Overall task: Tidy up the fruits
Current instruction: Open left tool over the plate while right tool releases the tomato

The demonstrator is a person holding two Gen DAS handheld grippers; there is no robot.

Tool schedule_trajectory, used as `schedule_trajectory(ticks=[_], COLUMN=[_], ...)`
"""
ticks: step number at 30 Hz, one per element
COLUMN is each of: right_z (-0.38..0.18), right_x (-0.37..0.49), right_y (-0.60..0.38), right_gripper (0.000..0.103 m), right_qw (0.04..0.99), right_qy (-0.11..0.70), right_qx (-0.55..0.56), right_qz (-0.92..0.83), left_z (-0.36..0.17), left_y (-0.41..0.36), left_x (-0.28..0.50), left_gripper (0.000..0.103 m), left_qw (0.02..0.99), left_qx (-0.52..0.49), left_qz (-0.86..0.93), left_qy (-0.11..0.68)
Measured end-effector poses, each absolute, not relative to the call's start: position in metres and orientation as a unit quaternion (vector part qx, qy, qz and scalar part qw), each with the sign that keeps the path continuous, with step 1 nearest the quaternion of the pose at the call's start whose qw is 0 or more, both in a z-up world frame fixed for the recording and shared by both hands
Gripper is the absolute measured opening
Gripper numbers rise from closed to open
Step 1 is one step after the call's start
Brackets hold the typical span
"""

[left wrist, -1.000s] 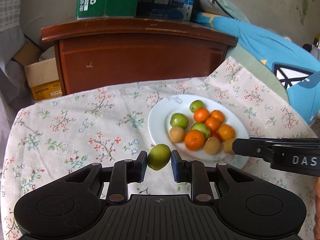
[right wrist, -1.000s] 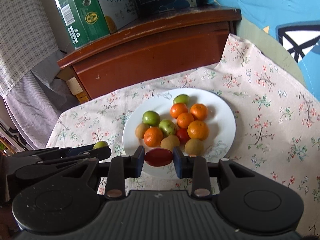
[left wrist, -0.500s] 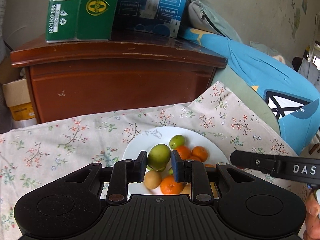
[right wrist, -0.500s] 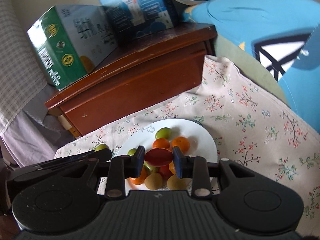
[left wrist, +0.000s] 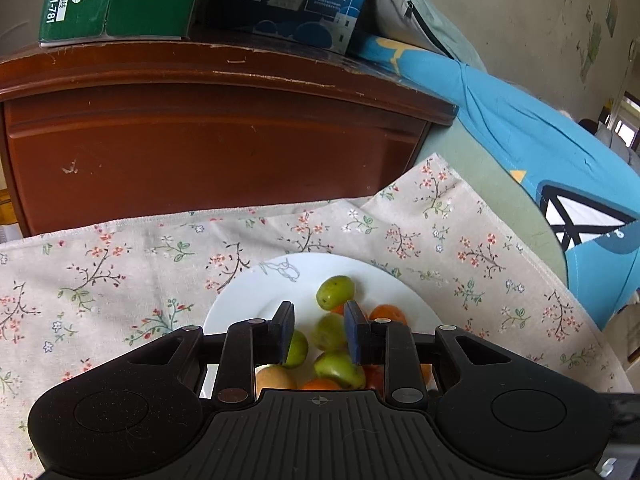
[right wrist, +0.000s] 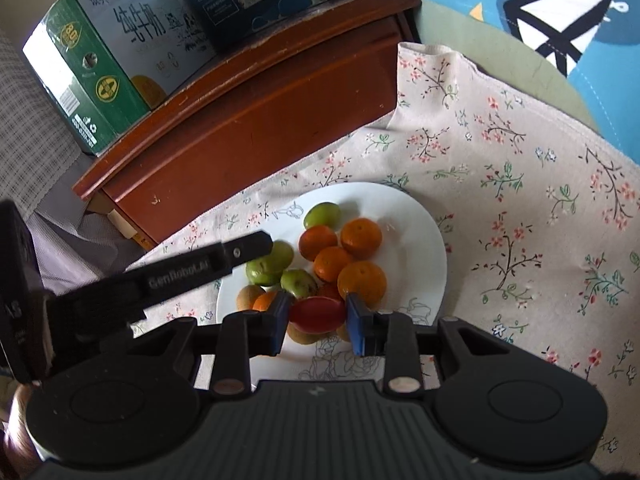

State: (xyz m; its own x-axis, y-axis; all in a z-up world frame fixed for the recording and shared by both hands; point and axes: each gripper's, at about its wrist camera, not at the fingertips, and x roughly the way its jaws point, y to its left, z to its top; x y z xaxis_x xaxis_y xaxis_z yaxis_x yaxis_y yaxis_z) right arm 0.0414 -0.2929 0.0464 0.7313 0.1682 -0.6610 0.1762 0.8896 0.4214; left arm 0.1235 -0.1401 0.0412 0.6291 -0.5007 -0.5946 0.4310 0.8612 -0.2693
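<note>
Hovering over white plate, right gripper clamping red fruit, left gripper parted, holding nothing

I count one white plate at mid-frame carrying five oranges, three green fruits, one red fruit between my right jaws, and two cartons at the upper left.
</note>
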Motion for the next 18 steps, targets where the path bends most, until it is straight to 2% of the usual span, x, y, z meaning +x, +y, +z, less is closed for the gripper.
schedule_trajectory(ticks=[1, 2, 4, 5, 6, 8, 10, 12, 14, 16, 18], right_z=[0.045, 0.044, 0.042, 0.041, 0.04, 0.039, 0.039, 0.042, 0.047, 0.052, 0.055], right_x=[0.042, 0.042, 0.042, 0.042, 0.043, 0.043, 0.044, 0.044, 0.043, 0.041, 0.04], right_y=[-0.292, -0.292, -0.29, -0.29, -0.289, -0.288, -0.29, -0.292, -0.295, -0.299, -0.304], right_gripper=[0.031, 0.031, 0.034, 0.034, 0.035, 0.035, 0.035, 0.036, 0.039, 0.045, 0.047], right_qw=[0.9, 0.899, 0.897, 0.897, 0.898, 0.899, 0.898, 0.898, 0.901, 0.901, 0.9], right_qy=[0.369, 0.371, 0.375, 0.375, 0.374, 0.376, 0.375, 0.371, 0.364, 0.357, 0.354], right_qx=[0.233, 0.234, 0.235, 0.234, 0.232, 0.226, 0.23, 0.234, 0.236, 0.245, 0.254], right_qz=[-0.002, 0.0, 0.003, 0.002, 0.001, -0.004, -0.005, -0.005, -0.014, -0.022, -0.029], left_z=[0.043, 0.044, 0.049, 0.051, 0.055, 0.061, 0.068, 0.076, 0.083, 0.091, 0.098], left_y=[-0.14, -0.139, -0.136, -0.135, -0.133, -0.131, -0.13, -0.126, -0.122, -0.116, -0.109], left_x=[0.123, 0.124, 0.123, 0.122, 0.121, 0.117, 0.114, 0.107, 0.101, 0.095, 0.087], left_gripper=[0.027, 0.034, 0.05, 0.062, 0.067, 0.068, 0.073, 0.083, 0.088, 0.09, 0.09], left_qw=[0.902, 0.903, 0.907, 0.909, 0.912, 0.914, 0.914, 0.918, 0.92, 0.921, 0.922], left_qx=[-0.053, -0.055, -0.059, -0.06, -0.061, -0.058, -0.053, -0.05, -0.047, -0.043, -0.037], left_qz=[-0.256, -0.253, -0.243, -0.237, -0.231, -0.229, -0.225, -0.219, -0.214, -0.209, -0.206], left_qy=[0.344, 0.343, 0.34, 0.337, 0.333, 0.33, 0.332, 0.328, 0.325, 0.326, 0.325])
